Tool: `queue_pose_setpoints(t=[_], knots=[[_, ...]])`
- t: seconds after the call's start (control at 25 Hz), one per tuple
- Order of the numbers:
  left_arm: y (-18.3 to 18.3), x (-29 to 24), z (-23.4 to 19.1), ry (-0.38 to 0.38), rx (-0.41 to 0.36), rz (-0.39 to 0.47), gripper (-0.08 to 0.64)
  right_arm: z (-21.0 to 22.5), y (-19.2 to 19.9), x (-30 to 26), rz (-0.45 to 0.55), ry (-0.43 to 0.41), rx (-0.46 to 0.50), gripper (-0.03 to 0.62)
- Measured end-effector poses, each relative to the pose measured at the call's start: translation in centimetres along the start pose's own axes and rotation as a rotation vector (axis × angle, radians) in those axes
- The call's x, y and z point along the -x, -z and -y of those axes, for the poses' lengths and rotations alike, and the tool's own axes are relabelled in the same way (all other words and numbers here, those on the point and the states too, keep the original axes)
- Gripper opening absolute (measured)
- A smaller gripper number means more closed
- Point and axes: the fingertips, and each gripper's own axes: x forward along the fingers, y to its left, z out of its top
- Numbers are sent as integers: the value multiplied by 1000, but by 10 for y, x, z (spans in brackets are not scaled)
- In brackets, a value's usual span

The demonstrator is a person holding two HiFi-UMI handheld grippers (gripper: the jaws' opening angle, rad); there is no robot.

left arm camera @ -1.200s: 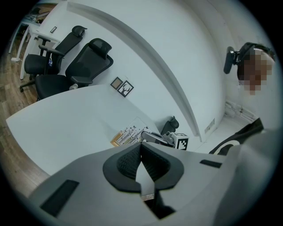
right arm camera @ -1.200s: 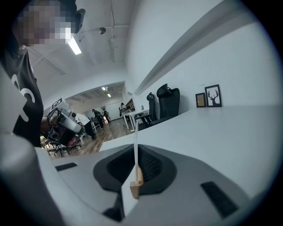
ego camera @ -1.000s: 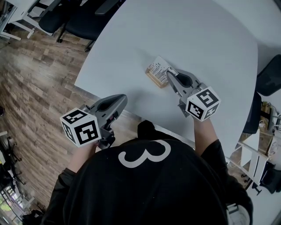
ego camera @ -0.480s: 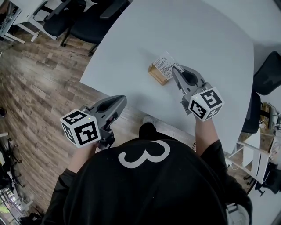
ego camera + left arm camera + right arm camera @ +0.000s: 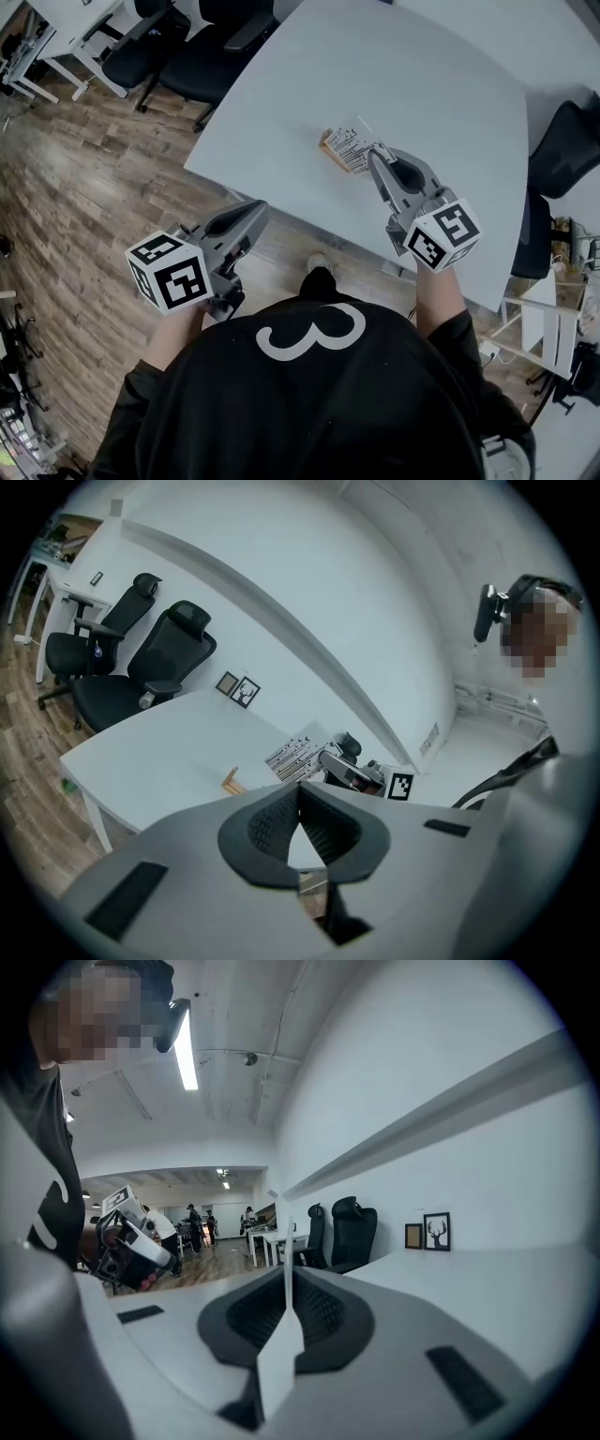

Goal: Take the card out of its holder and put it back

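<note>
My right gripper (image 5: 373,156) is shut on the white printed card (image 5: 353,145) and holds it in the air over the white table (image 5: 450,103). The small wooden holder (image 5: 326,153) stands on the table just under the card's left end, mostly covered by it. From the left gripper view, the card (image 5: 298,755) hangs clear above the holder (image 5: 231,780). In the right gripper view the card (image 5: 284,1283) shows edge-on between the pads. My left gripper (image 5: 255,214) hovers shut and empty off the table's near edge, over the floor.
Black office chairs (image 5: 187,37) stand beyond the table's far left corner, and another chair (image 5: 565,150) sits at its right. Two small picture frames (image 5: 239,688) rest at the table's far end. Wooden floor (image 5: 84,187) lies left of the table.
The right gripper has risen with the card, drawing it up off the wooden holder. The left gripper has lifted a little and stays shut.
</note>
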Motion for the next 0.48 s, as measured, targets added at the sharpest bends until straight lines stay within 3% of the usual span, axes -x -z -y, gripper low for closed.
queue_pose_setpoints(t=[0.48], knots=[[8, 53, 47, 108, -72, 45, 11, -103, -30, 61, 42, 1, 30, 21]])
